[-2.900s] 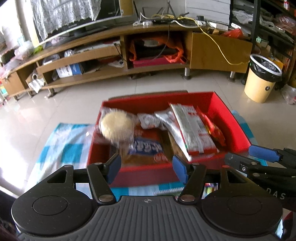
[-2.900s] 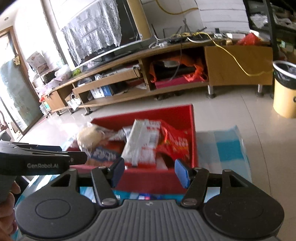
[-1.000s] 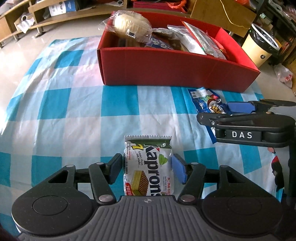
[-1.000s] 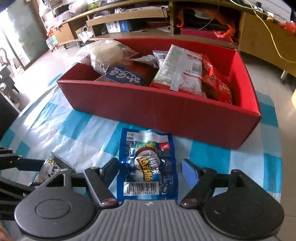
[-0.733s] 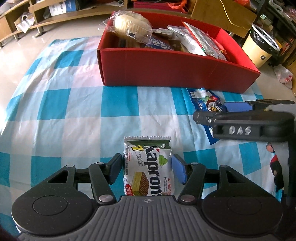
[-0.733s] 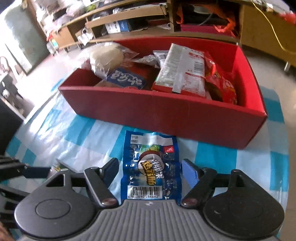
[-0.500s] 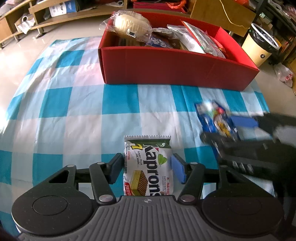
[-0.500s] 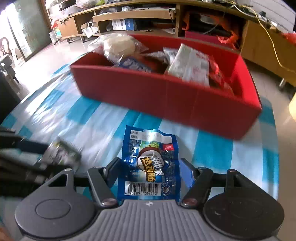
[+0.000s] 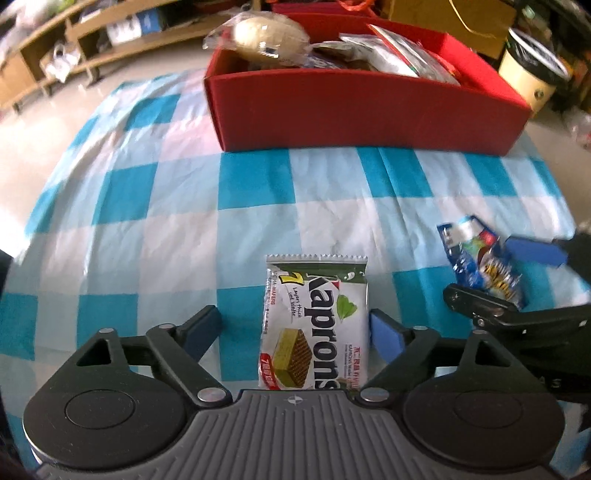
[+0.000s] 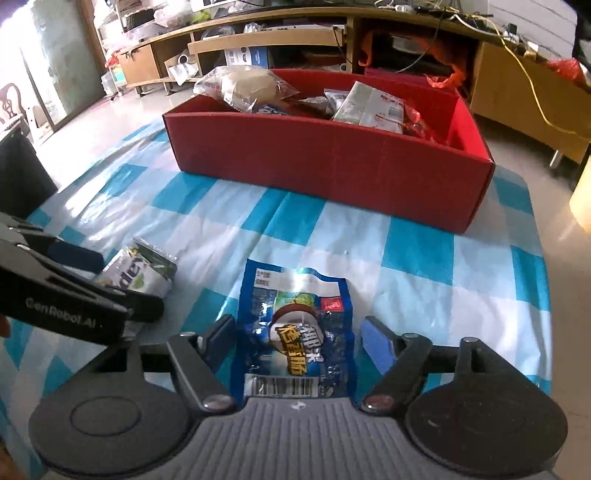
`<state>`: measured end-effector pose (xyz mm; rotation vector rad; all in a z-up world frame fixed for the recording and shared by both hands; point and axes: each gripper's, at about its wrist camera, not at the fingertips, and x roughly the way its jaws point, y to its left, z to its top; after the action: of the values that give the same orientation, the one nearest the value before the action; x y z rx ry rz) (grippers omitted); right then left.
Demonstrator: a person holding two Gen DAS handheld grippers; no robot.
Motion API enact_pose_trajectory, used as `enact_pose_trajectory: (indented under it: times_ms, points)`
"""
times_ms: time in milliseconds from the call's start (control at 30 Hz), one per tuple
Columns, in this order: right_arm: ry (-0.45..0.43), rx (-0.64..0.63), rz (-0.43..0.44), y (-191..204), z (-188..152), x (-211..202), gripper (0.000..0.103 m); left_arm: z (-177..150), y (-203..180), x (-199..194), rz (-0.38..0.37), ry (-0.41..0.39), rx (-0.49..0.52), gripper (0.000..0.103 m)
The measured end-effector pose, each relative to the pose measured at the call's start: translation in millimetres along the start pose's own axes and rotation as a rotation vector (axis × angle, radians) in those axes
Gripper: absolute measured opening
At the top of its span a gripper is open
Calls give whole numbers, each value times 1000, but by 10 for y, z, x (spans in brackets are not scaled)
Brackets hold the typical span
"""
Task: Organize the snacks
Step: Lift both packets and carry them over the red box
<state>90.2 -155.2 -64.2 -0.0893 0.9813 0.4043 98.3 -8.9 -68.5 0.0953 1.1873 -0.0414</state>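
Note:
A white and green Kaprons wafer pack point(image 9: 317, 325) lies on the blue checked cloth between the fingers of my left gripper point(image 9: 295, 332), which is open; the pack sits nearer the right finger. It also shows in the right wrist view point(image 10: 138, 275). A blue snack pouch point(image 10: 295, 332) lies between the fingers of my right gripper point(image 10: 301, 339), which is open and not pressing it. The pouch also shows in the left wrist view point(image 9: 480, 258). A red box point(image 10: 332, 155) full of snack packs stands further back.
The checked cloth point(image 9: 184, 221) covers a low table. A bagged round bun point(image 9: 271, 35) sticks up at the box's left end. A yellow bin with a black liner point(image 9: 532, 77) stands on the floor to the right. Wooden TV shelves point(image 10: 258, 44) line the back.
Both grippers came down from over the red box to the cloth, each around a pack. In the last half second they pulled back from the box, and the left gripper's fingers opened wider.

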Motion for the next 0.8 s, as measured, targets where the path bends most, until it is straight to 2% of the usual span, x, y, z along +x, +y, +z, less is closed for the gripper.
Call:
enact_pose_trajectory:
  times_ms: [67,200,533,600,667,767,800]
  points:
    - [-6,5,-4,-2,-21,12,80,-5,12,-5,-2,-5,-10,91]
    - [-17,99,76,-116,-29,18,101,-34,22,-7,2,-15,-12,92]
    - [9,56,72,-66,-33,36,101,-63,25,-1,12,-18,-25,94]
    - [8,43,37,-33,-41,21,90,-66,17,-17,6,-21,-22,89]
    - [1,-33,-43,68,-79,-12,65,-78,-15,-48,0,-27,-9,82]
    - [-6,-33,-20,95,-110,-70,65,-90,-87,-102,-10,-36,18,65]
    - [-8,-35,-28,107,-117,-75,65,-89,-107,-116,-18,-29,22,65]
